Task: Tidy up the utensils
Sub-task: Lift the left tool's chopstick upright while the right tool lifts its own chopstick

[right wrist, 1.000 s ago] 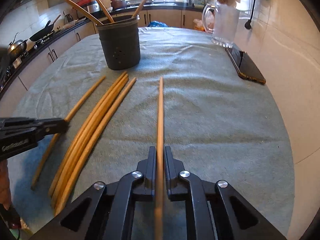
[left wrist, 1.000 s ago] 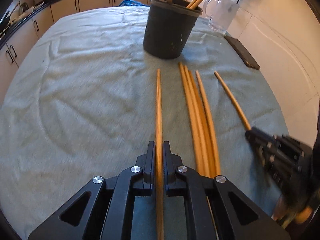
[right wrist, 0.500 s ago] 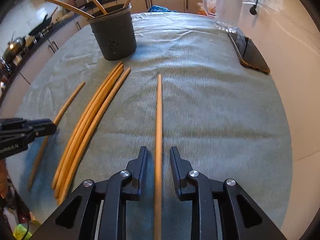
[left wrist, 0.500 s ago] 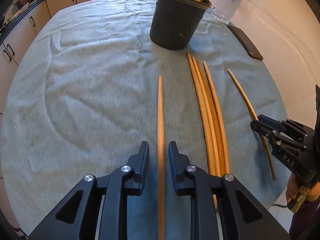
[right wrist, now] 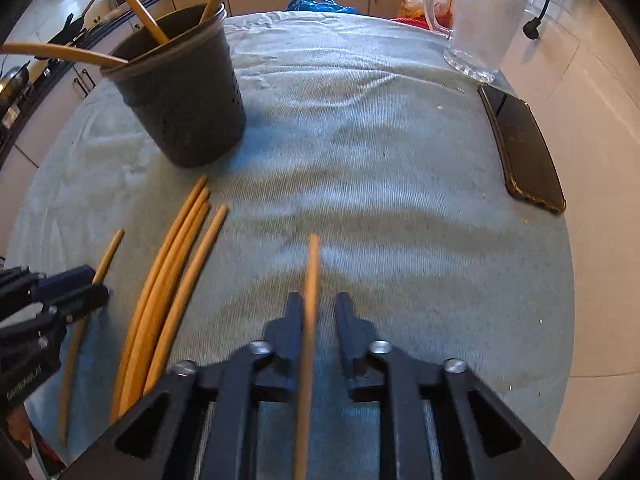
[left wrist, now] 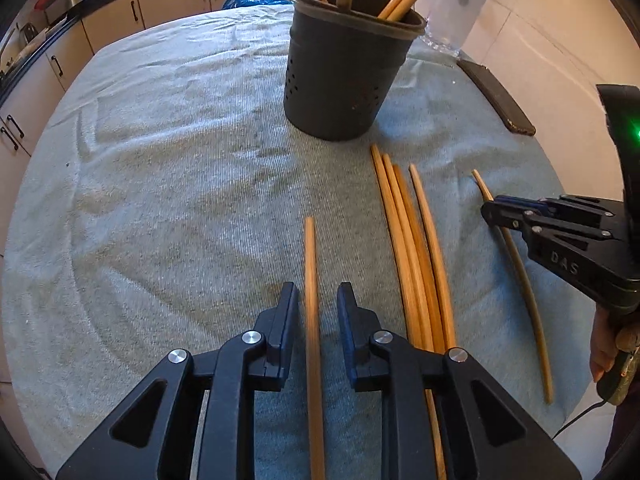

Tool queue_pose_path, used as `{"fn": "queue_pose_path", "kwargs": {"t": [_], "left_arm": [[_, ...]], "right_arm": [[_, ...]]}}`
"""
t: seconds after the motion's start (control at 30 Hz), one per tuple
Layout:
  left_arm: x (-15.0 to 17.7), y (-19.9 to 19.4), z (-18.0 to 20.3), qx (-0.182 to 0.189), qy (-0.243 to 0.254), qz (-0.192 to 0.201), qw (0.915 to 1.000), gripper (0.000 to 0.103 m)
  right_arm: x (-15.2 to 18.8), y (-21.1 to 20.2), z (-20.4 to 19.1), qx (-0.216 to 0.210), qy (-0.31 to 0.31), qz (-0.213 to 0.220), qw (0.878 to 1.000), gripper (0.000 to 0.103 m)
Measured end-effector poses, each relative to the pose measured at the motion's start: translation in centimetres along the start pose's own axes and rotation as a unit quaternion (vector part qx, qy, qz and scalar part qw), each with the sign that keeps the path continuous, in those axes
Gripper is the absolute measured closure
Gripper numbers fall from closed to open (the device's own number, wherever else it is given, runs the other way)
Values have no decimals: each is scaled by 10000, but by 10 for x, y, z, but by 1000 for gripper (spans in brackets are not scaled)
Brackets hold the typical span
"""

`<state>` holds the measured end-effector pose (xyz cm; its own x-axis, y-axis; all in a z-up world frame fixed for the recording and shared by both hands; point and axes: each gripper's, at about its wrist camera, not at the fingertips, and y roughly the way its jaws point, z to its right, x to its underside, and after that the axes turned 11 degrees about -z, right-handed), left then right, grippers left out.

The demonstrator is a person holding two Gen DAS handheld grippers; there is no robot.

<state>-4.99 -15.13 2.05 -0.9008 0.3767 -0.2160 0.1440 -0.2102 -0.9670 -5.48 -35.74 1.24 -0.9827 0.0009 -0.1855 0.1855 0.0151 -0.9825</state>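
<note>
1. Wooden stick (left wrist: pixel 311 304) lies between the fingers of the left gripper (left wrist: pixel 317 304), lower centre of the left view. Jaws apart, a gap on each side of the stick; no contact seen.
2. Right gripper (right wrist: pixel 317 312), lower centre of the right view: jaws also apart, with a second stick (right wrist: pixel 309 320) running up between them. This stick sits close to the left finger; whether it touches, cannot tell (blur).
3. Black holder (left wrist: pixel 344 68) stands upright, upper centre of the left view, on the grey-green cloth (left wrist: pixel 160 160). Several sticks lean out of its top.
4. Bundle (left wrist: pixel 412 248) of four sticks lies side by side on the cloth, right of centre in the left view, tips pointing toward the holder, just short of its base.
5. Lone stick (left wrist: pixel 520 280) lies further right, apart from the bundle. In the left view the right gripper's tip overlaps its upper part.
6. In the right view the same bundle (right wrist: pixel 168 280) appears lower left, the holder (right wrist: pixel 180 92) upper left.
7. Phone (right wrist: pixel 524 148) lies flat at right edge of the cloth; glass mug (right wrist: pixel 476 28) stands behind it, upper right.
</note>
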Motion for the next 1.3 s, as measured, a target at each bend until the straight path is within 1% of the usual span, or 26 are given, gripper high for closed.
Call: {"fn": "queue_pose_path", "kwargs": {"t": [0.03,0.07,0.13,0.17,0.2,0.33,0.5,0.6,0.7,0.83,0.93,1.1,1.3], "left_arm": [[1,0,0,-21,24,53,10000,92],[1,0,0,-60,26,93,9999,97],[3,-1,-2,-28,-41,151,9999,97],[5,-3,-3,-6,-85,181,9998,97],[7,-7,-4,13,-111,255,9996,97],[22,-41,-5,-36,-57,764,9971,97],[43,-86,-3,-176,22,1326,9910,97],[56,-110,1,-242,55,1659,9858,97],[68,-128,2,-243,59,1897,9815,97],[85,-152,2,-99,34,2157,9764,97],[93,-164,4,-81,65,2311,9729,97],[106,-172,14,-325,205,2495,9676,97],[114,-177,24,-529,340,2605,9634,97]], "right_arm": [[0,0,-2,32,-17,59,10000,96],[0,0,-3,57,-23,118,9999,96],[3,-1,-4,-21,18,195,9998,96],[5,-3,-2,-168,80,257,9995,96],[7,-6,-1,-227,117,326,9991,96],[19,-35,-1,-402,188,817,9957,96],[39,-82,-13,-290,74,1525,9878,96],[49,-105,-16,-301,22,1875,9818,96],[64,-128,-20,-387,22,2185,9751,96],[77,-151,-23,-481,23,2456,9682,96],[89,-164,-25,-508,13,2624,9636,96],[100,-175,-27,-503,3,2789,9590,96],[110,-183,-31,-435,-58,2911,9557,96]]}}
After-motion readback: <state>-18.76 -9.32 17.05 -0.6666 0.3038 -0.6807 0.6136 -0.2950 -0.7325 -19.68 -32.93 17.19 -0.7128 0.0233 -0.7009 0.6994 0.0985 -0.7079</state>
